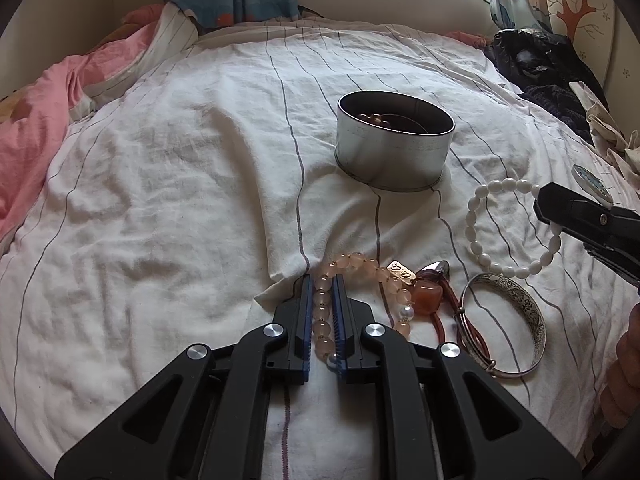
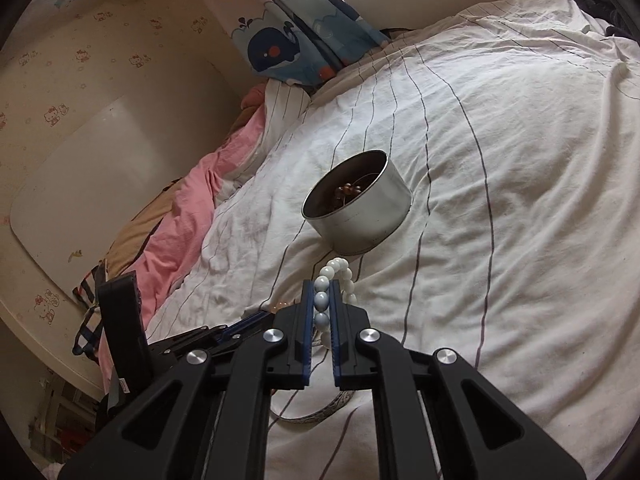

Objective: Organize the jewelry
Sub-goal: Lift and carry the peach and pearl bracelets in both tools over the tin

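**Both bracelets gripped, transfer to tin pending**

Left tool [image 1: 322, 280] is clamped on the pink bead bracelet [image 1: 352, 264], which lies on the bed sheet [image 1: 180, 160]. Right tool [image 2: 322, 286] is clamped on the white bead bracelet [image 2: 334, 276]; its loop hangs forward of the tips. The round metal tin [image 1: 394, 160] sits beyond, open, with dark beads already inside.

Judged step: pick-up, two strands at once. Next move calls for a lift clear of the sheet, then release over the rim.

Beads smooth, glossy, strung loosely; expect sag and swing. Engraved silver bangle [image 1: 520, 320] is rigid. Amber pendant [image 1: 430, 298] lies touching the pink strand and may snag.
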